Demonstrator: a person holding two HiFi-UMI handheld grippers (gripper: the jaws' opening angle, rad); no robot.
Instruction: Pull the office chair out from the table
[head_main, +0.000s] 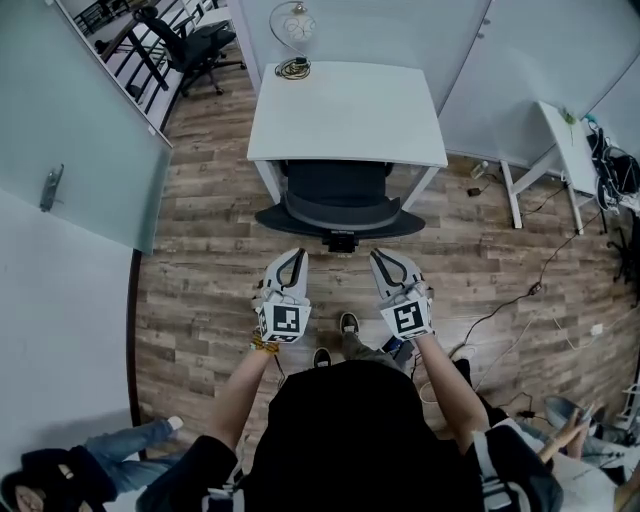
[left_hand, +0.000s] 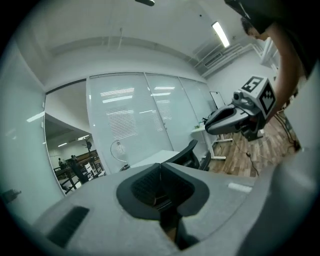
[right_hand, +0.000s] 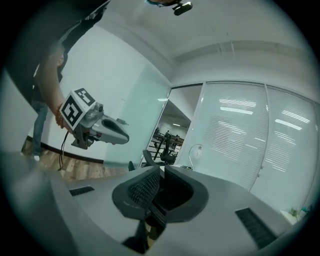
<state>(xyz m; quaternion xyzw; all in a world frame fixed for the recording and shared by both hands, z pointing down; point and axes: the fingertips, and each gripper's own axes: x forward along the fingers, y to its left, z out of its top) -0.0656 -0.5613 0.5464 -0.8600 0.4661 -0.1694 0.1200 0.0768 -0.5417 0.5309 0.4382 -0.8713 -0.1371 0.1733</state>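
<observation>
The office chair (head_main: 338, 205) sits tucked under the white table (head_main: 345, 110).

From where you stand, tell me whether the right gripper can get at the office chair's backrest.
Probably yes. The right gripper points at the office chair, whose backrest sticks out from under the table, with nothing in between. Its jaws are shut, so they must open before gripping.

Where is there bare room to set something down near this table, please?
Most of the white table is bare; only a coiled cable and lamp sit at its far edge. The wood floor left of the office chair is free. To the right, cables crowd it.
</observation>
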